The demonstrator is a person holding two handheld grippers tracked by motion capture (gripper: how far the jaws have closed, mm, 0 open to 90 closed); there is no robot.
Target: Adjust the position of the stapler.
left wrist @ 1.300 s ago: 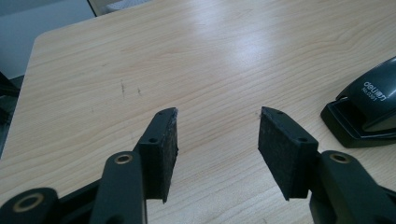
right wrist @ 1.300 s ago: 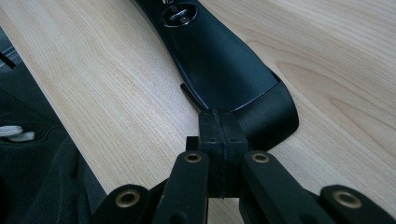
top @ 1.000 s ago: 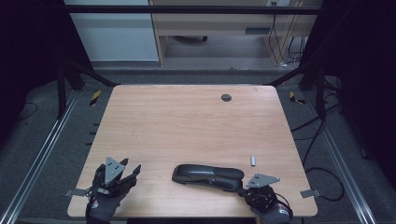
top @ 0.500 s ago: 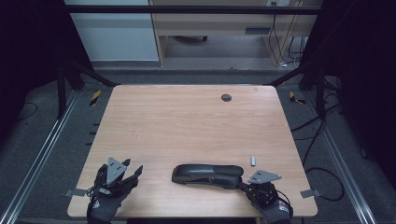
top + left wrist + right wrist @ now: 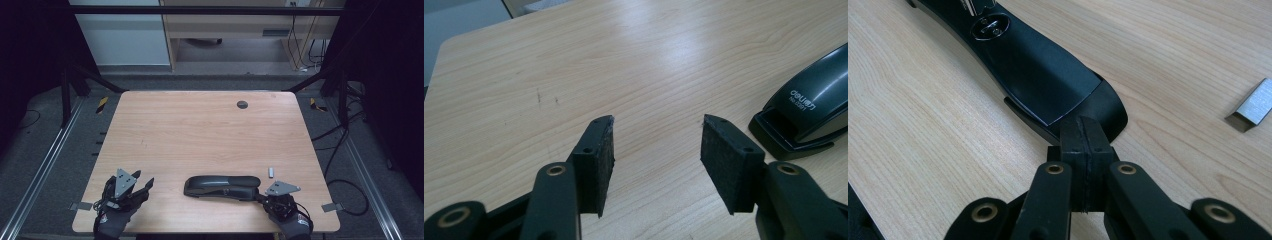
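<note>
Well, at the near left corner the left gripper [image 5: 144,183] sat over the table [image 5: 200,130] with its jaws apart and nothing between them. Just right of it lay the black stapler [image 5: 222,186], near the front edge. At its right end, the right gripper [image 5: 1083,142] had its jaws pressed together, tips touching the stapler. A strip of staples [image 5: 270,171] lay just beyond.

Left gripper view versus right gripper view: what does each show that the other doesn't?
Left gripper view alone: the left tool, jaws apart with nothing between them, and the printed end of the stapler. Right gripper view alone: the right tool, jaws together at the stapler's other end, and a staple strip lying apart on the table. Both: stapler and table.
</note>
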